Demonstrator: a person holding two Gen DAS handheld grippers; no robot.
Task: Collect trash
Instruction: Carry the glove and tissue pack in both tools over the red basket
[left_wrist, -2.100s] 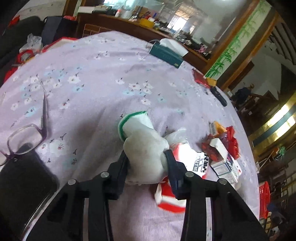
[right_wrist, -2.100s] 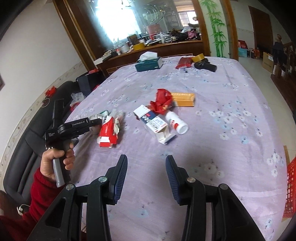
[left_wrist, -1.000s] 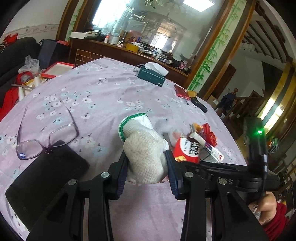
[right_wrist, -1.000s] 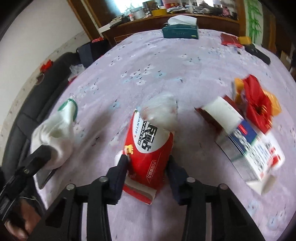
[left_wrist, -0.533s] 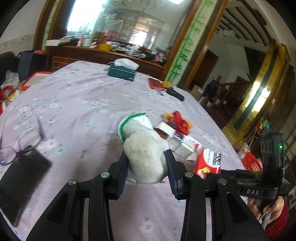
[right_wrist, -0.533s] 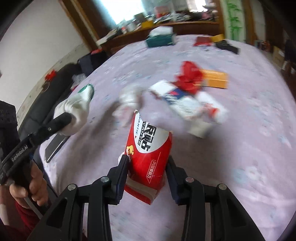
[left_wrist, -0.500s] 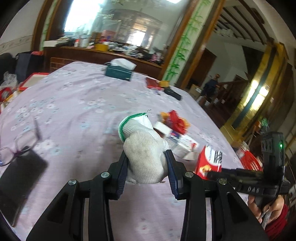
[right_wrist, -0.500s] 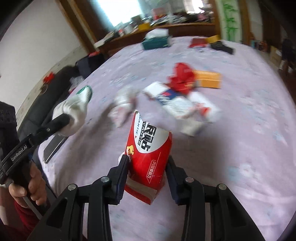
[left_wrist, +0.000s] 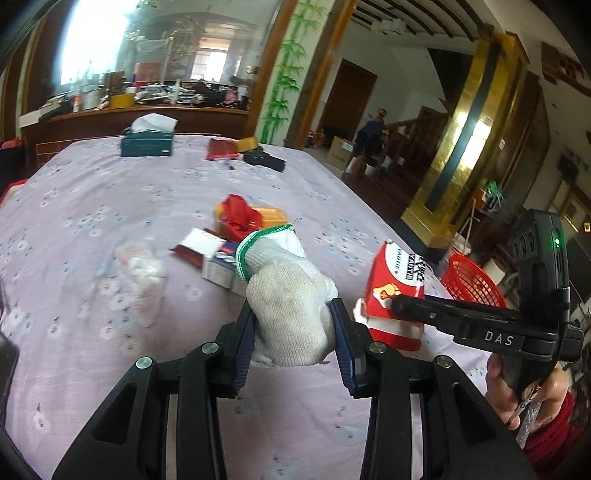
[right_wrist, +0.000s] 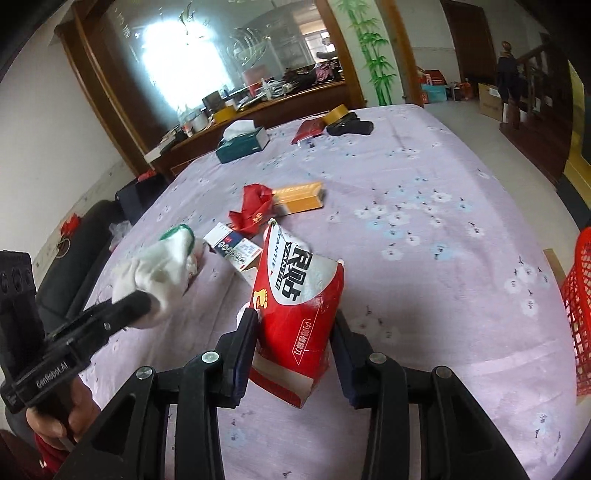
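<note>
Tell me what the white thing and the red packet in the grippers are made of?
White glove: looks like knitted cotton, soft and matte; ribbed stitches and a green-edged cuff show. Red packet: probably thin glossy printed card or paper; it shines, with creased, dented sides.

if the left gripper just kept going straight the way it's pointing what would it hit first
Probably the blue and white box on the table: past the white glove clamped in the left gripper, it lies nearest along that line, with the red wrapper behind it. Depth is uncertain; the gripper may be high enough to clear both.
</note>
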